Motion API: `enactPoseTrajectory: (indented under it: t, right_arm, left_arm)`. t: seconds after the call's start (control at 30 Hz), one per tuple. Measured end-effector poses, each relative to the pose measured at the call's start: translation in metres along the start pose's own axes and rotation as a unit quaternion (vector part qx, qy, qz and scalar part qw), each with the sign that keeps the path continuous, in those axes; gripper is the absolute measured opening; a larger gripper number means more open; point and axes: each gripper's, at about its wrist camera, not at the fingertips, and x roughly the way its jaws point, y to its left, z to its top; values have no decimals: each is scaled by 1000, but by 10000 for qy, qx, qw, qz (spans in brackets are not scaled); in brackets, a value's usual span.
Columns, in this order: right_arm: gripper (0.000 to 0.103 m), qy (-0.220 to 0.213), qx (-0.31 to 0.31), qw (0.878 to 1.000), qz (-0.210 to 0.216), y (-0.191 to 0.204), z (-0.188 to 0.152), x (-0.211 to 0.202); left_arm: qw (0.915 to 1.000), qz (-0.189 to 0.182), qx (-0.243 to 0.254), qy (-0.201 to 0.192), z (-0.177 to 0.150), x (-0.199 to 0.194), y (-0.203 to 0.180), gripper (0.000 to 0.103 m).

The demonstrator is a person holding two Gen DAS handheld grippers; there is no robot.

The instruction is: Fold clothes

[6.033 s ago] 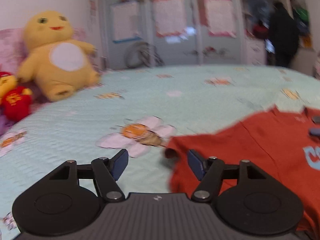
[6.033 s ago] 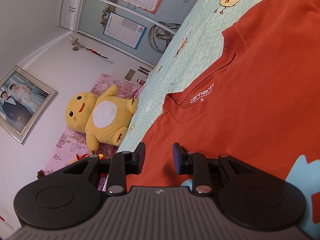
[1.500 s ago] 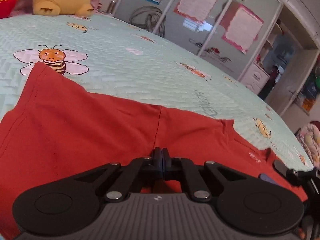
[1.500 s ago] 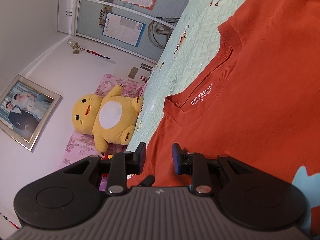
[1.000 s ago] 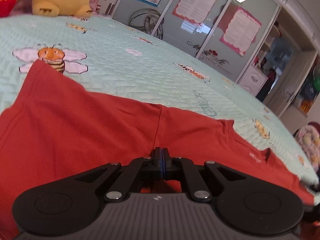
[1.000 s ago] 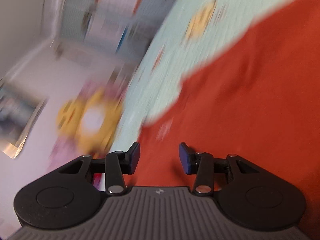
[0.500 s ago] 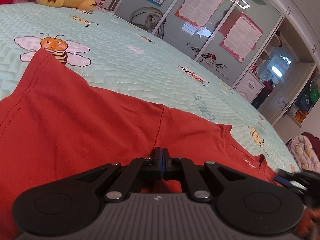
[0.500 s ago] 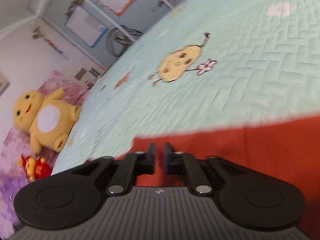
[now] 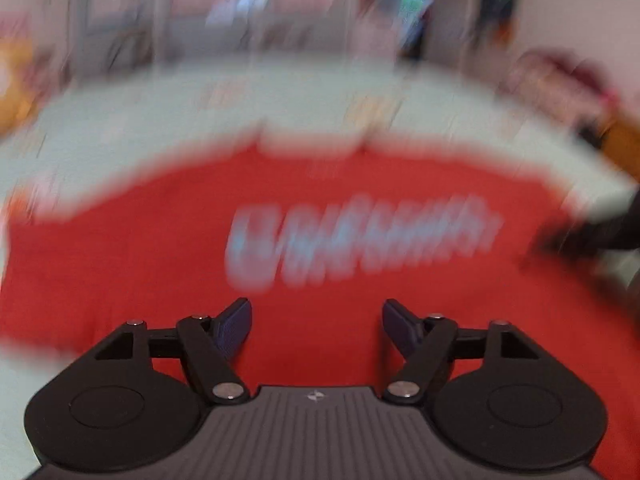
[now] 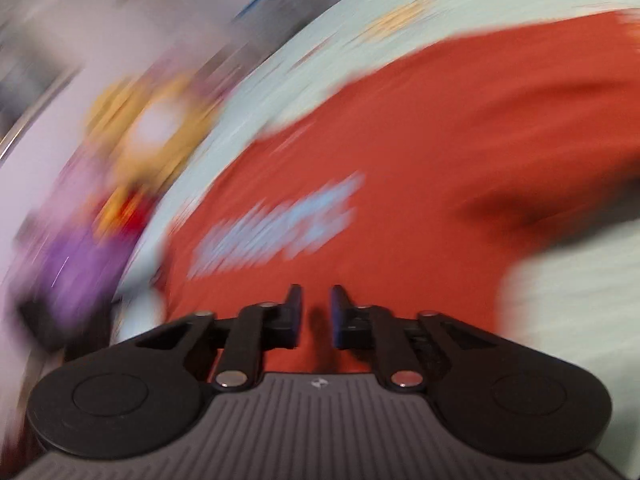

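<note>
The red T-shirt (image 9: 140, 264) lies spread on the pale green bedspread (image 9: 192, 108), its light blue lettering (image 9: 360, 240) facing up. My left gripper (image 9: 316, 320) hovers over the shirt's near part, open wide and holding nothing. In the right wrist view the same shirt (image 10: 460, 132) fills the middle, with its lettering (image 10: 276, 228) ahead of my right gripper (image 10: 316, 312). That gripper's fingers stand a narrow gap apart with nothing visible between them. Both views are heavily smeared by motion.
A yellow plush toy (image 10: 148, 120) and purple and red things (image 10: 80, 264) sit at the head of the bed on the left. A dark blurred shape (image 9: 592, 236) reaches in over the shirt's right edge. Bare bedspread (image 10: 580, 304) lies to the right.
My left gripper has opened, let go of the shirt and swung round to face its printed front. My right gripper's fingers have parted a little and it has swung fast.
</note>
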Motion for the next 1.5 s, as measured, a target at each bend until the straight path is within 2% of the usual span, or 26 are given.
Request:
enactPoseTrajectory:
  t: [0.03, 0.07, 0.13, 0.2, 0.3, 0.37, 0.47, 0.5, 0.6, 0.7, 0.77, 0.83, 0.93, 1.0, 1.07, 1.13, 1.2, 1.27, 1.33, 1.37, 1.5]
  right_arm:
    - [13, -296, 179, 9991, -236, -6, 3, -11]
    - [28, -449, 230, 9983, -293, -5, -3, -27]
    - [42, -520, 207, 9984, -93, 0, -26, -60]
    - [43, -285, 209, 9993, 83, 4, -59, -91]
    - [43, -30, 265, 9996, -43, 6, -111, -145]
    - [46, -92, 372, 9992, -151, 5, -140, -179]
    - [49, -164, 488, 9982, -317, 4, -181, -229]
    - [49, -119, 382, 9984, -388, 8, -191, -238]
    - [49, -88, -273, 9972, -692, 28, -213, -252]
    - [52, -64, -1216, 9858, -1154, 55, -233, -256]
    - [54, -56, -1878, 9707, -1495, 74, -245, -252]
    - [58, -57, -2589, 9491, -1790, 89, -259, -248]
    - [61, -110, -3541, 9113, -2097, 105, -282, -243]
    - [61, -162, -3928, 8925, -2210, 110, -292, -240]
    - [61, -180, -4237, 8771, -2256, 114, -298, -234]
    - [63, -149, -4585, 8558, -2390, 117, -304, -225]
    - [64, -95, -5081, 8176, -2705, 119, -315, -214]
    - [67, -104, -5651, 7635, -3124, 117, -329, -204]
    - [72, -210, -6003, 7273, -3321, 115, -339, -202]
    - [73, -252, -6057, 7218, -3338, 114, -340, -203]
    - [73, -332, -6031, 7234, -3344, 110, -338, -195]
  left_arm:
    - [9993, -57, -299, -204, -12, -14, 7, 72]
    - [9979, -83, -592, -240, -19, -29, 13, 72]
    - [9945, -103, -1000, -303, -37, -61, 23, 72]
    - [9920, -97, -1205, -350, -59, -96, 27, 72]
    - [9891, -93, -1404, -431, -98, -152, 23, 73]
    - [9861, -125, -1531, -635, -121, -191, 16, 74]
    - [9785, 11, -1805, -999, -150, -242, 11, 83]
    - [9765, 72, -1885, -1037, -158, -255, 10, 84]
    - [9810, 220, -1719, -870, -171, -271, 7, 84]
    - [9843, 523, -1525, -721, -187, -284, 3, 84]
    - [9849, 671, -1469, -626, -199, -291, 2, 84]
    - [9879, 542, -1326, -593, -209, -298, -3, 84]
    - [9952, 659, -641, -332, -211, -286, -24, 85]
    - [9970, 734, -182, -158, -213, -279, -39, 85]
    - [9963, 808, 277, 18, -214, -272, -53, 85]
    - [9932, 880, 736, 193, -215, -264, -67, 87]
    - [9879, 953, 1169, 352, -217, -257, -80, 89]
    - [9860, 1075, 1243, 279, -219, -255, -82, 93]
    - [9838, 1196, 1316, 205, -221, -253, -83, 98]
    - [9828, 1253, 1342, 171, -222, -252, -84, 101]
    - [9851, 1274, 1145, 134, -224, -251, -80, 103]
